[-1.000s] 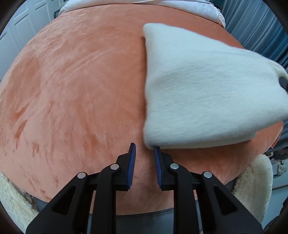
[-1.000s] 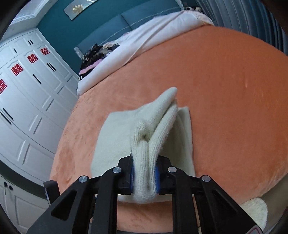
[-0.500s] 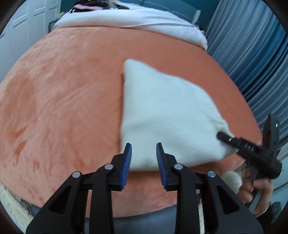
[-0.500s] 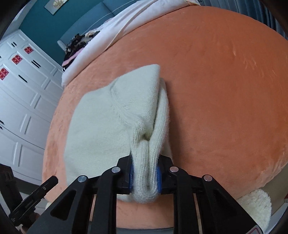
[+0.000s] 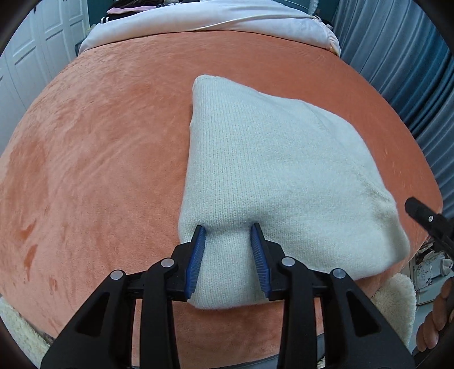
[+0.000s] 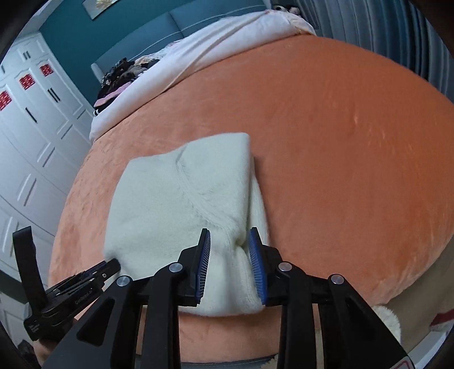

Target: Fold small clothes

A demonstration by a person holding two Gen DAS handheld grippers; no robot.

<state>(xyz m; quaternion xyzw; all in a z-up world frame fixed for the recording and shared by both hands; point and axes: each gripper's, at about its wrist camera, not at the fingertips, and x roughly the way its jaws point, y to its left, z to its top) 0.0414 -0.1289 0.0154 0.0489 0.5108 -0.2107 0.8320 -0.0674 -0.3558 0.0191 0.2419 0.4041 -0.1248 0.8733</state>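
Observation:
A folded cream knit garment [image 5: 269,170] lies on the orange plush bed cover [image 5: 99,156], near its front edge; it also shows in the right wrist view [image 6: 181,204]. My left gripper [image 5: 228,230] is open, its blue pads straddling the garment's near left corner, pressing into the knit. My right gripper [image 6: 229,235] is open, its pads either side of the garment's near right ribbed corner, which sits loose between them. The left gripper's body shows at the lower left of the right wrist view [image 6: 71,286].
A white duvet [image 5: 212,22] and dark clothes [image 6: 119,73] lie at the bed's far end. White wardrobe doors [image 6: 25,136] stand to the left, blue curtains [image 5: 411,71] to the right. A cream fluffy rug [image 5: 397,301] lies beside the bed's front edge.
My right gripper has opened and let go of the garment's ribbed corner, which now rests on the bed. My left gripper has opened wider and moved forward onto the garment's near left corner.

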